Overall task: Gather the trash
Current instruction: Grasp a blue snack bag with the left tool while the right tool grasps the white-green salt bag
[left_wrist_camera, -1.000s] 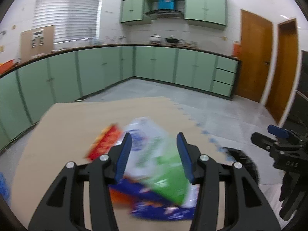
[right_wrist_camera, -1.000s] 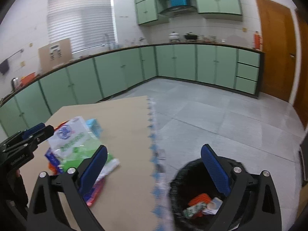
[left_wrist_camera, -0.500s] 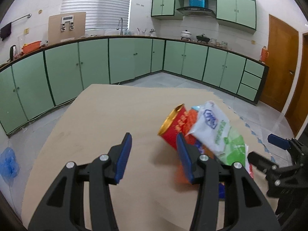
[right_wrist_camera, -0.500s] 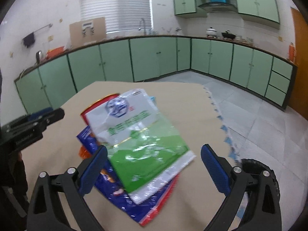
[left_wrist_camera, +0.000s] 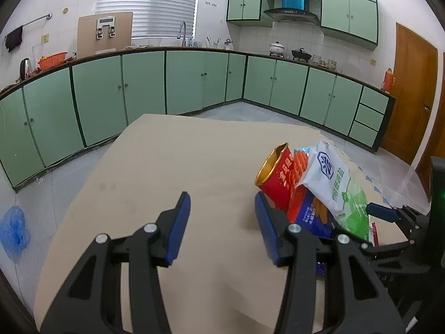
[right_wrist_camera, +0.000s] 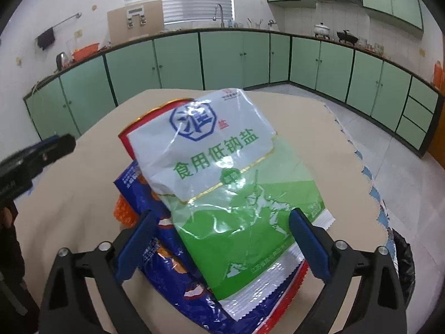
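Observation:
A pile of trash lies on a tan mat [left_wrist_camera: 178,161]. On top is a white and green salt bag [right_wrist_camera: 222,172], also in the left wrist view [left_wrist_camera: 333,183]. Under it lie a blue snack wrapper [right_wrist_camera: 172,267], a red can with a gold rim [left_wrist_camera: 275,178] and an orange piece [right_wrist_camera: 122,211]. My right gripper [right_wrist_camera: 222,245] is open, its blue fingers either side of the bag's lower end, not touching it. My left gripper [left_wrist_camera: 222,225] is open and empty over bare mat, left of the pile.
A black-lined trash bin [right_wrist_camera: 403,267] stands on the floor at the mat's right edge. Green cabinets [left_wrist_camera: 139,89] run along the walls. A blue bag [left_wrist_camera: 14,228] lies on the floor at left. Wooden doors [left_wrist_camera: 411,83] stand at right.
My right gripper has swung from over the bin to close over the pile, straddling the salt bag. My left gripper has moved left, off the pile. Both stayed open.

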Available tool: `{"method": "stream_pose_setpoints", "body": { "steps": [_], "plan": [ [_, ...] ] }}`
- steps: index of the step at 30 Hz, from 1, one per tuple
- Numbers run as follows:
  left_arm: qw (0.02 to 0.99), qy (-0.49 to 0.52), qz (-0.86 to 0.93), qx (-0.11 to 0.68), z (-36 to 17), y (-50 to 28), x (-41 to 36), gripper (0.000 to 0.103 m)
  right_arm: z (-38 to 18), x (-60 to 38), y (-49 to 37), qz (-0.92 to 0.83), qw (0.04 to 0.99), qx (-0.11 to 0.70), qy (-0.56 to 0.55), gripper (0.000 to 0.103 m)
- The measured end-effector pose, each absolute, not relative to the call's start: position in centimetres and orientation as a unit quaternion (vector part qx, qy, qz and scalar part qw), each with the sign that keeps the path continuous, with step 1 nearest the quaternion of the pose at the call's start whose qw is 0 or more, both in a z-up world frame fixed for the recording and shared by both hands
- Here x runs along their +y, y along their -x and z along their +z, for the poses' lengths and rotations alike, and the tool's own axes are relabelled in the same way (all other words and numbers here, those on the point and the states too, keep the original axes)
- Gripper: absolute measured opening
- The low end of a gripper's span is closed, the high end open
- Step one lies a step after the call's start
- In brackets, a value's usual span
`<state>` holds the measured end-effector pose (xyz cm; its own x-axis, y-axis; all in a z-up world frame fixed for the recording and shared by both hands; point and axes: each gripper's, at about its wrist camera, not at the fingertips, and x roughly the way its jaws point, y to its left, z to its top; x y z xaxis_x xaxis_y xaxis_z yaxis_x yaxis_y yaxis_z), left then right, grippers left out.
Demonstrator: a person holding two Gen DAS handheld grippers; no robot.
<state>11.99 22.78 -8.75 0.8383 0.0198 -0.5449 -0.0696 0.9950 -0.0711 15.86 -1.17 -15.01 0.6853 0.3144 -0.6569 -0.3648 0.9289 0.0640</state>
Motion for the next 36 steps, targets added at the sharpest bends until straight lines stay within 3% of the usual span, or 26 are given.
{"method": "stream_pose_setpoints", "body": {
  "steps": [4, 6, 10, 12, 24, 27, 34, 36],
  "plan": [
    [0.957, 0.046, 0.016, 0.287, -9.0, -12.1, 22.1, 0.046, -15.0, -2.2, -16.1, 0.193, 0.912, 0.36, 0.021, 0.072],
    [0.956, 0.044, 0.01, 0.289, -9.1, -12.3, 21.7, 0.046, -15.1, -2.7, -16.1, 0.202, 0.908, 0.365, 0.017, 0.056],
    [0.955, 0.041, -0.009, 0.294, -9.5, -12.4, 20.3, 0.046, -14.7, -3.6, -16.1, 0.219, 0.905, 0.365, 0.005, 0.035],
    [0.954, 0.038, -0.018, 0.295, -9.7, -12.5, 19.5, 0.046, -14.5, -4.0, -16.0, 0.23, 0.902, 0.364, 0.003, 0.019],
    [0.951, 0.033, -0.067, 0.298, -10.5, -13.2, 15.0, 0.042, -12.8, -7.0, -14.5, 0.213, 0.918, 0.334, -0.002, 0.006],
    [0.949, 0.034, -0.079, 0.304, -10.8, -13.5, 14.1, 0.035, -12.6, -7.5, -14.3, 0.209, 0.92, 0.332, -0.005, 0.005],
    [0.942, 0.036, -0.104, 0.317, -11.6, -14.1, 12.4, 0.003, -12.8, -7.4, -14.4, 0.212, 0.918, 0.335, -0.012, 0.005],
    [0.944, 0.034, -0.106, 0.312, -11.7, -13.8, 12.3, 0.0, -12.8, -7.4, -14.4, 0.211, 0.918, 0.334, -0.012, 0.005]
  ]
}}
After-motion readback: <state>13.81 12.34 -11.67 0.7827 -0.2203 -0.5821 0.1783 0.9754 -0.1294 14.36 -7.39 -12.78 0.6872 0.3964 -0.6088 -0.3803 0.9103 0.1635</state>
